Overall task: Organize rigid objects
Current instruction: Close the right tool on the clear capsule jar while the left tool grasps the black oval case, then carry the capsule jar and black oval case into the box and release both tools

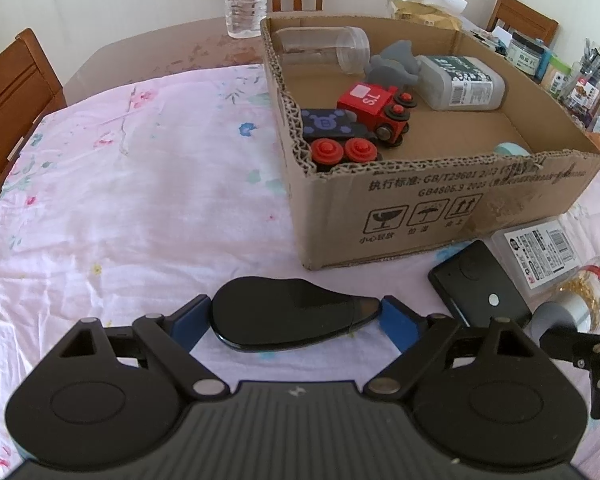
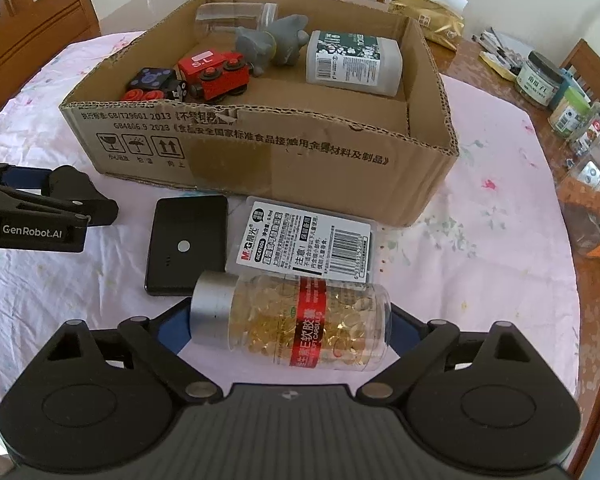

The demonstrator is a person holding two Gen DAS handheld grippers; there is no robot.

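Gripping glossy teardrop mouse (image 1: 288,318), ridged capsule bottle (image 2: 300,320)

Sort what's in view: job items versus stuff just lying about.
Job items: cardboard box, black mouse, capsule bottle, black case, lead-refill case, toy trains.

Lying about: water bottle, tissue pack, jars, chairs.

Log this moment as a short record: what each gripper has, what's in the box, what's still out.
left gripper: fingers around black mouse, contact unclear
right gripper: fingers flank capsule bottle lying on its side
box: toy trains, grey toy, clear jar, white bottle inside
still out: black case, label-covered plastic box
surface: pink floral cloth
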